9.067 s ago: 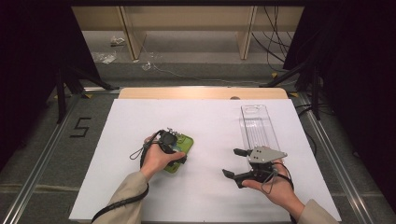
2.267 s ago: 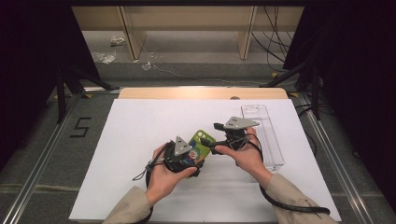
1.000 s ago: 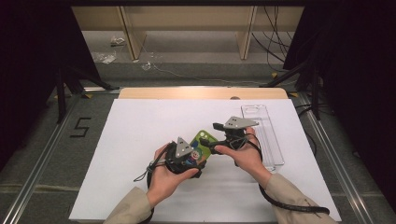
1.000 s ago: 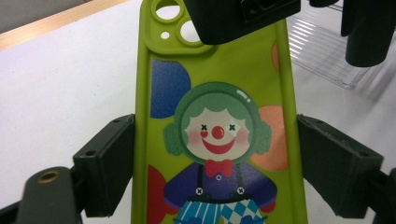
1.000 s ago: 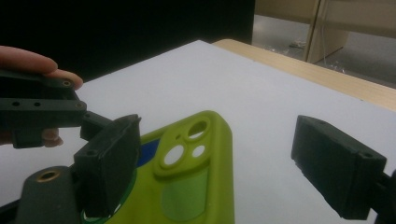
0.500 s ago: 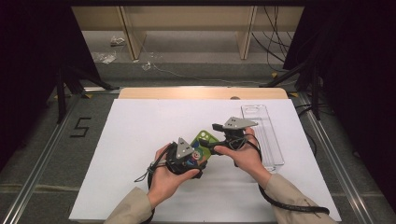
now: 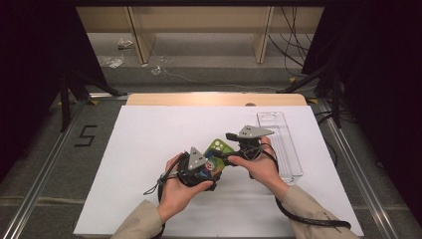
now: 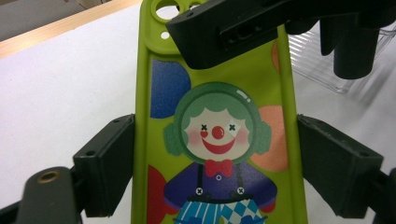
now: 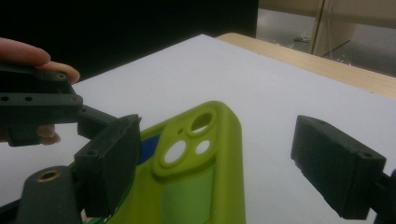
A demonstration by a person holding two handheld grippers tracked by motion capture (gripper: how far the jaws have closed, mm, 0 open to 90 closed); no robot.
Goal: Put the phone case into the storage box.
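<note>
Raised off the white table (image 7: 149, 139) and carried to centre since the earliest frame: green phone case (image 8: 219, 93), clamped by its long edges in left gripper (image 7: 213, 167). Right gripper (image 9: 219, 154) astride the far camera end, jaws slack. Handover, seemingly – next, a square right-hand pinch.

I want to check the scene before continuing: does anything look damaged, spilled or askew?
Nothing stands out. The green phone case with its clown print looks whole, between the jaws of the left gripper. The clear plastic box lies flat on the white table.
</note>
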